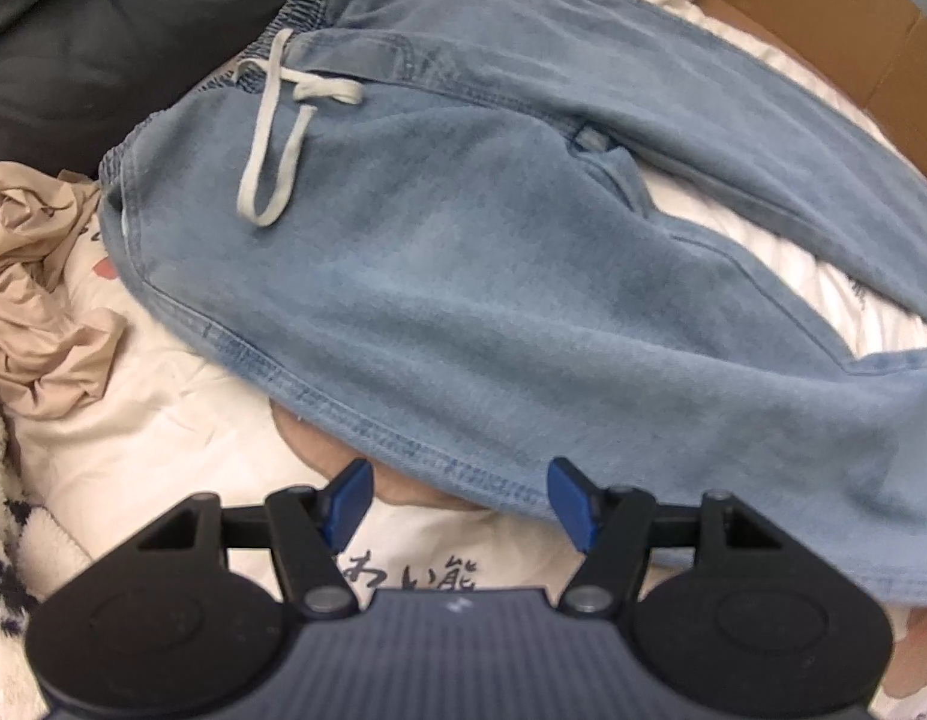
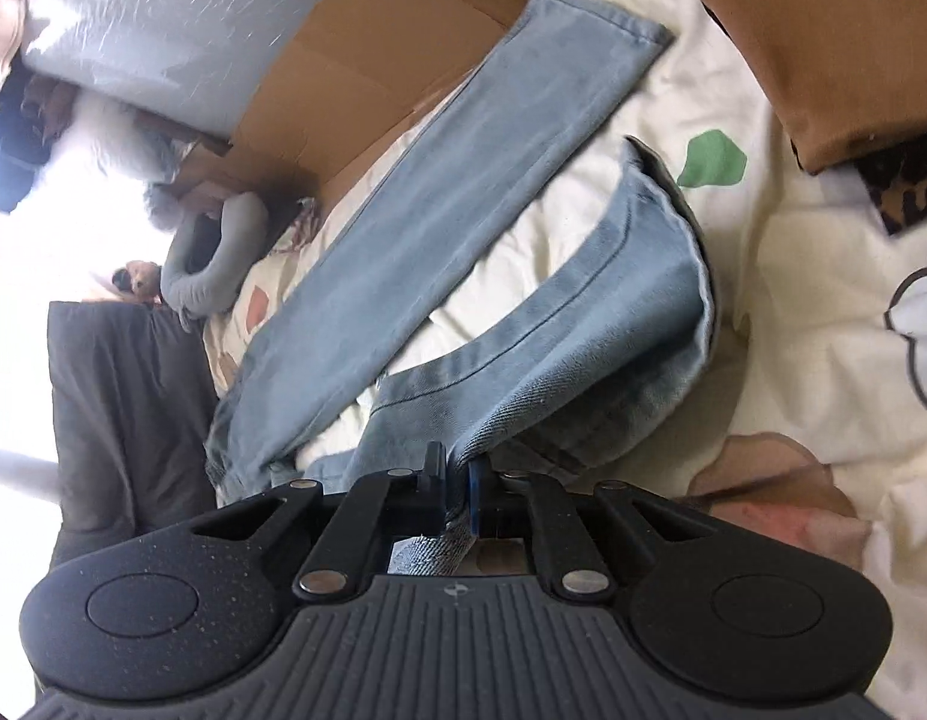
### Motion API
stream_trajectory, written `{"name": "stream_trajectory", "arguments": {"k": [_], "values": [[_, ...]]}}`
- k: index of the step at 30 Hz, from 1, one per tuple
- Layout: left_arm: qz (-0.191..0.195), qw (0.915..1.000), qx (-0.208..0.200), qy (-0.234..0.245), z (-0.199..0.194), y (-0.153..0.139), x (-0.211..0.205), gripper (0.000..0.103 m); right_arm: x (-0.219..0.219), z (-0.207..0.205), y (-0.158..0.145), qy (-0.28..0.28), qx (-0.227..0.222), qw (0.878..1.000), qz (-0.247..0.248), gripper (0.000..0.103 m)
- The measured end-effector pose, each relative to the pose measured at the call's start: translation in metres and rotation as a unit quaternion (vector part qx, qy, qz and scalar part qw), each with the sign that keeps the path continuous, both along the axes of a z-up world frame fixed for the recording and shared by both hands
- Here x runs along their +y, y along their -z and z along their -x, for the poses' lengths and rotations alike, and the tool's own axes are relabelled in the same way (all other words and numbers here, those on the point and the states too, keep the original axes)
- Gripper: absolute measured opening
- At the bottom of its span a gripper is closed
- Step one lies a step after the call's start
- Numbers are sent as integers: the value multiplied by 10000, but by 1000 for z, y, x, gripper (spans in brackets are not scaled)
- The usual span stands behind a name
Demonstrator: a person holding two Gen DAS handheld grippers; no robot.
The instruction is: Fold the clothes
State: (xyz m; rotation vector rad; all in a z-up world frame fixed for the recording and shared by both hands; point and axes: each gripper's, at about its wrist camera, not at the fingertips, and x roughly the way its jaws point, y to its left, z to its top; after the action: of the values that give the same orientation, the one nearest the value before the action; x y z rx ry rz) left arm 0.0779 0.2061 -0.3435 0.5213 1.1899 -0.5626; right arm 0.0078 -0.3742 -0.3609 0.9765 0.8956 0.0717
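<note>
Light blue jeans (image 1: 463, 276) with an elastic waistband and a white drawstring (image 1: 277, 138) lie spread on a cream printed bedsheet (image 1: 163, 420). My left gripper (image 1: 460, 495) is open and empty, its blue pads at the near side seam of the jeans. In the right wrist view my right gripper (image 2: 460, 480) is shut on the edge of one jeans leg (image 2: 583, 348), lifting it into a fold. The other leg (image 2: 463, 192) lies flat and straight toward the cardboard.
A crumpled beige garment (image 1: 37, 300) lies left of the jeans. A dark sofa cushion (image 1: 103, 30) sits behind. Cardboard (image 2: 373, 60) borders the bed's far side. A brown pillow (image 2: 823, 48) lies at the right. A fluffy patterned blanket (image 1: 1, 510) is at the left edge.
</note>
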Motion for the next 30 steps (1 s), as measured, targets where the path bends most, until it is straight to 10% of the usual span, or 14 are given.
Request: {"name": "stream_trajectory", "arguments": {"k": [9,30], "values": [[13,10000,20,6,6,-2,17,67,11,12,-30,-286,62,9986,432,7],[-523,9984,43,198,-19,46,12,67,27,-122,44,-708,681,9885,1153,9]]}}
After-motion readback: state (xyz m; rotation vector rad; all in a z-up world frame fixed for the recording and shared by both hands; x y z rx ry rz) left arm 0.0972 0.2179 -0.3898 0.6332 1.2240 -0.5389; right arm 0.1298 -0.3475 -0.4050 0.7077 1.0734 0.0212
